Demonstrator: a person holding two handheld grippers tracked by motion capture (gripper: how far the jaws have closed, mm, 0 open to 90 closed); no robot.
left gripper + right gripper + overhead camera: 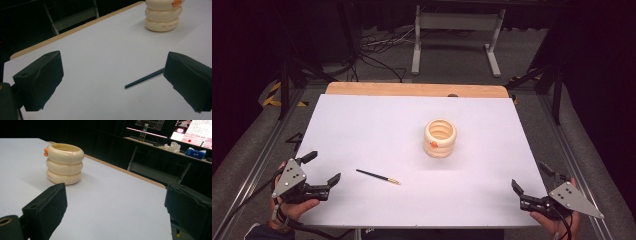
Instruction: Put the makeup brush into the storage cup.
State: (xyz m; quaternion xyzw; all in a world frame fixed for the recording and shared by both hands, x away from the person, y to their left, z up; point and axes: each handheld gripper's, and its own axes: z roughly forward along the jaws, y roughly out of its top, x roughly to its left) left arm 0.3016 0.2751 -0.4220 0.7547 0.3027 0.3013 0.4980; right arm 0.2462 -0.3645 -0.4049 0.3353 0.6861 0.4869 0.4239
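Thin dark stick lies flat on the white sheet, near the front, pale tip pointing right; in the left gripper view its far end is cut off behind the right-hand jaw, so only the dark pointed end shows; whether it is a pen, brush or chopstick is too small to tell. Cream ringed holder stands upright near the sheet's middle, well apart from the stick; its top is cropped in the left gripper view; the small orange bit on its rim is too blurry to identify, and so is the print on its lowest ring.

Left gripper sits at the front left corner of the sheet, held from below by a hand partly hidden under the grey plate; jaws spread wide, nothing between them, aimed right toward the stick, which lies just beside the nearer jaw tip but apart from it. Right gripper rests at the front right corner, hand cut off by the frame edge; jaws stand wide apart and empty in the right gripper view, pointing toward the holder; background there is dark, with a lit screen partly cropped.
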